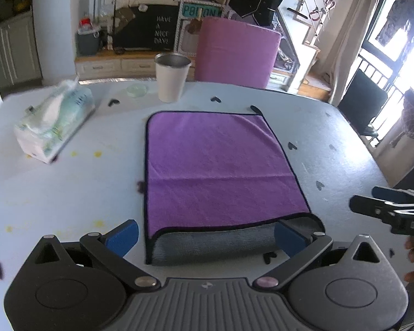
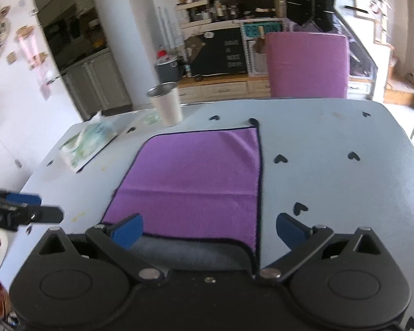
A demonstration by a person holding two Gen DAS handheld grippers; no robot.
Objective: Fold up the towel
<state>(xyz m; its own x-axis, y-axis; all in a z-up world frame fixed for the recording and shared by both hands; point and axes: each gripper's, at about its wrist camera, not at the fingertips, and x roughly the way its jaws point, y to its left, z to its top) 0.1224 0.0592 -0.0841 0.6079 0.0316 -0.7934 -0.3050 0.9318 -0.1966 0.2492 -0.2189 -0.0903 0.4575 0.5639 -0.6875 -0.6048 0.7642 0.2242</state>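
A purple towel (image 1: 220, 165) with a black hem lies folded on the pale table, its grey underside (image 1: 212, 245) showing along the near edge. It also shows in the right wrist view (image 2: 196, 182). My left gripper (image 1: 205, 237) is open, hovering at the towel's near edge, its blue pads either side of it. My right gripper (image 2: 209, 230) is open over the near right corner of the towel. Each gripper shows in the other's view: the right one (image 1: 372, 204) at the right edge, the left one (image 2: 38, 209) at the left edge.
A white cup with a metal rim (image 1: 171, 78) stands beyond the towel. A tissue pack (image 1: 53, 122) lies at the far left. A small clear lid (image 1: 136, 90) lies by the cup. A purple chair back (image 1: 236, 51) stands behind the table (image 1: 69, 193).
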